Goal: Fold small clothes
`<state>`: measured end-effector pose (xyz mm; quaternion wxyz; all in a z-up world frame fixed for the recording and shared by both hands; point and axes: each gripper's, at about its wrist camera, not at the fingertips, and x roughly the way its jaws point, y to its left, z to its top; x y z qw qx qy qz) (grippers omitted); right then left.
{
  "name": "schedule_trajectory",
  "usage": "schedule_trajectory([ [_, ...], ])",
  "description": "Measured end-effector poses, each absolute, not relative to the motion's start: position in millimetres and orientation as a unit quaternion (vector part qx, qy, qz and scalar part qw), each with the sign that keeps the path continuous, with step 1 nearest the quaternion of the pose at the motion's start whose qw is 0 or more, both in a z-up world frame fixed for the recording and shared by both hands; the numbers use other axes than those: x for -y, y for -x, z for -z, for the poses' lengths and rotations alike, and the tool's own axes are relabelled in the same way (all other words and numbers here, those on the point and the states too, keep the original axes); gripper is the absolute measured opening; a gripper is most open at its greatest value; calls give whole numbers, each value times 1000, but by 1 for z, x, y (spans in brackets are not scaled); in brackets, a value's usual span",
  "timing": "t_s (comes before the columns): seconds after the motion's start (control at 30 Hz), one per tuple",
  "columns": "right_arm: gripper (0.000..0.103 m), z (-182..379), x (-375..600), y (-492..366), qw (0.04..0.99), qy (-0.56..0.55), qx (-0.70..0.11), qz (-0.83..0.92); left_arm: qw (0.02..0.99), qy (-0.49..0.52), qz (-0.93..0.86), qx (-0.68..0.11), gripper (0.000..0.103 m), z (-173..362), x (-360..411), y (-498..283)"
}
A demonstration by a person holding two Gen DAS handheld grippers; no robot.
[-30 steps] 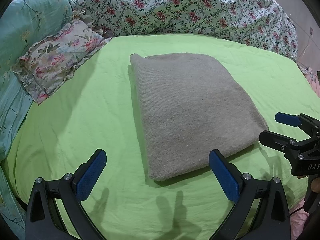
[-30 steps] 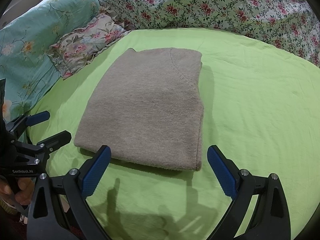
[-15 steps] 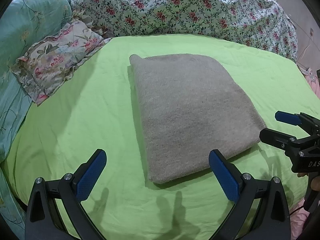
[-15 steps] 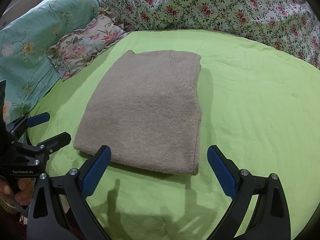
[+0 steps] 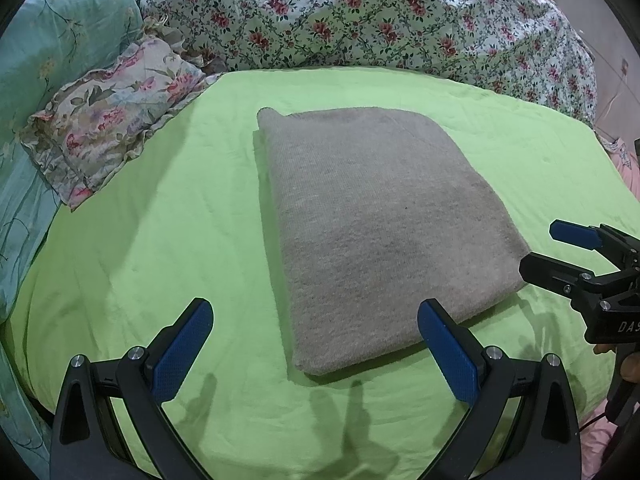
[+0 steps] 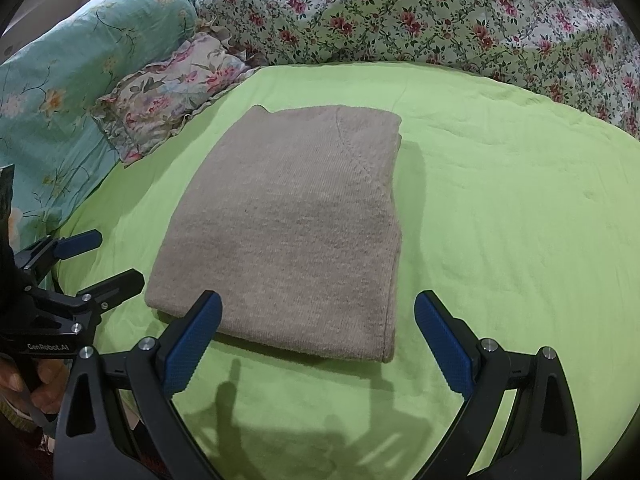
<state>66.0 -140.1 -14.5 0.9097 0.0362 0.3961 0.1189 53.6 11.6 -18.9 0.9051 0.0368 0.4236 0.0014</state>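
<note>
A grey-brown knitted garment [image 5: 380, 224] lies folded into a neat rectangle on the green bed sheet [image 5: 160, 240]; it also shows in the right wrist view [image 6: 292, 232]. My left gripper [image 5: 316, 352] is open and empty, just short of the garment's near left corner. My right gripper [image 6: 316, 344] is open and empty, above the garment's near edge. Each gripper also appears at the side of the other's view, the right gripper [image 5: 560, 256] and the left gripper [image 6: 100, 256], both open beside the garment.
A small floral frilled pillow [image 5: 108, 132] lies at the left of the sheet. A teal floral quilt [image 5: 52, 52] is heaped at far left and a white floral quilt [image 5: 360, 20] along the back. The sheet's right side [image 6: 520, 220] is bare.
Both grippers have drifted slightly; the garment sits a little lower and closer in both views. Both stay open and the garment has not been touched.
</note>
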Motion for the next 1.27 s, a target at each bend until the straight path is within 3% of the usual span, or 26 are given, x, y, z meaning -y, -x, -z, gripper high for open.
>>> schedule_trajectory([
  [1.27, 97, 18, 153, -88, 912, -55, -393, -102, 904, -26, -19, -426, 102, 20, -17, -87],
])
